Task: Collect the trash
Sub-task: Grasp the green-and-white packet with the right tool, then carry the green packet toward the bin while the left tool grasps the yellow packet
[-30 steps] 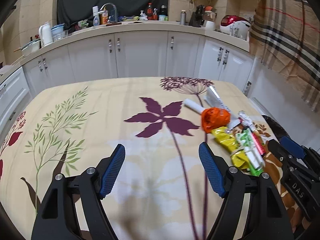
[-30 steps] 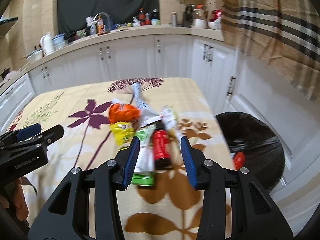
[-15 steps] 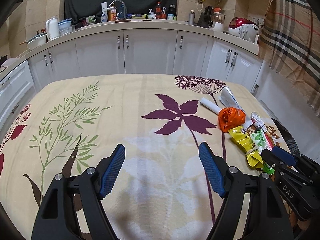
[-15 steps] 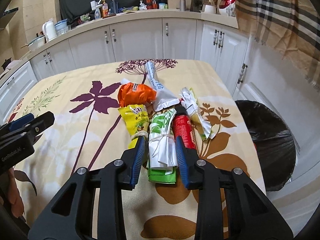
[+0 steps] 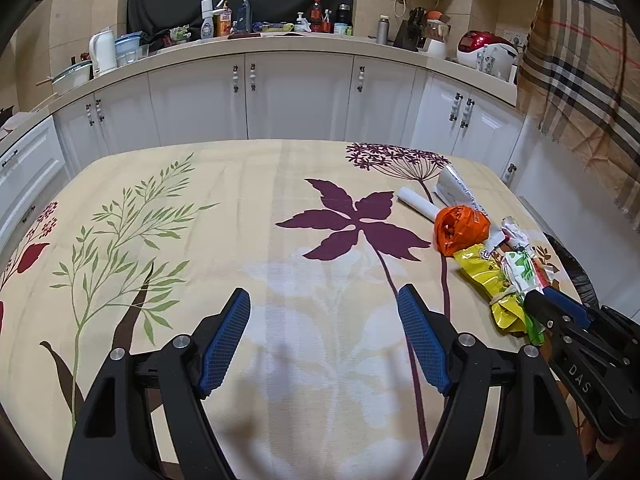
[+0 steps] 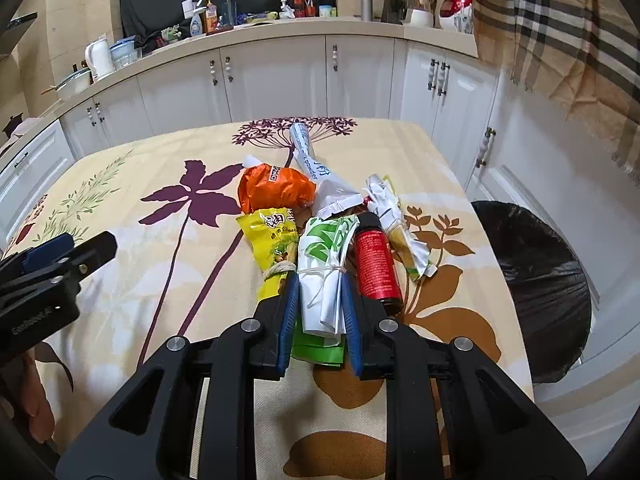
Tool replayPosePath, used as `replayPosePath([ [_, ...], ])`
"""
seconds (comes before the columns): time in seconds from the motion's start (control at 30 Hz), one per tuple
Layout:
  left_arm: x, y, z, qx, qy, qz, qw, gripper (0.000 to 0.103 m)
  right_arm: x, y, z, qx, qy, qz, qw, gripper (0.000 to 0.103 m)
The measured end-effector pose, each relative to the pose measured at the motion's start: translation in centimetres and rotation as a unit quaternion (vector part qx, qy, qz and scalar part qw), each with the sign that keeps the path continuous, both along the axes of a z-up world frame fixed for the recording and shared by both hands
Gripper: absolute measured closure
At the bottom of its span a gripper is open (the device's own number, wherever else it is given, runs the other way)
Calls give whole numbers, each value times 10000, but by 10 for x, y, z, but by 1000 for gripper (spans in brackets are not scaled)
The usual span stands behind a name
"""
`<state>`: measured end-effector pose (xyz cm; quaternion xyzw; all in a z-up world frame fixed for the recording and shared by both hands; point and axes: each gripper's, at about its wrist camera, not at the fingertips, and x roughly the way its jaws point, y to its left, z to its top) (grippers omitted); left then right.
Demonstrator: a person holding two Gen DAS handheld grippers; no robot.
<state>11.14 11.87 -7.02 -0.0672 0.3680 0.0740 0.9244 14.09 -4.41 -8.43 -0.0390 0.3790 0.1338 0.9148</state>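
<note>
A woven, matt cotton-like tablecloth with printed flowers (image 6: pixel 132 184) covers the table. On it, the crumpled orange plastic bag (image 6: pixel 276 188) looks thin and glossy, the yellow foil snack packet (image 6: pixel 276 244) beside it shiny and tied with rough twine. The green-and-white wrapper (image 6: pixel 324 256) is smooth film bound with white string. The small red-labelled bottle (image 6: pixel 376 264) right of it has a glossy label. Beyond the tablecloth's right edge, a black bin liner (image 6: pixel 536 280) is sheeny plastic. The right gripper (image 6: pixel 318 320) is matt black plastic with ribbed blue pads and metal screws.
</note>
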Motion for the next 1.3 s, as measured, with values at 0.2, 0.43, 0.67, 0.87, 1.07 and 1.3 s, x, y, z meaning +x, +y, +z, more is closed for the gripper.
replayPosePath([
  [0.2,3,-12,0,-29,18,-108,9999,29,-7,-6,11,75,-204,-3,9998,82],
  [0.43,8,-36,2,-20,27,-350,9994,29,-11,-23,21,85,-382,-163,9991,82],
  [0.67,16,-62,1,-16,61,-591,9982,29,-10,-53,21,90,-419,-457,9980,82],
  [0.87,26,-92,0,19,94,-855,9963,29,-9,-80,20,123,-463,-714,9963,82],
  [1.07,38,-110,-5,28,174,-979,9950,29,-8,-104,17,201,-461,-914,9945,82],
  [1.3,59,-124,-16,0,431,-1072,9933,34,-5,-124,12,316,-421,-1061,9930,82],
])
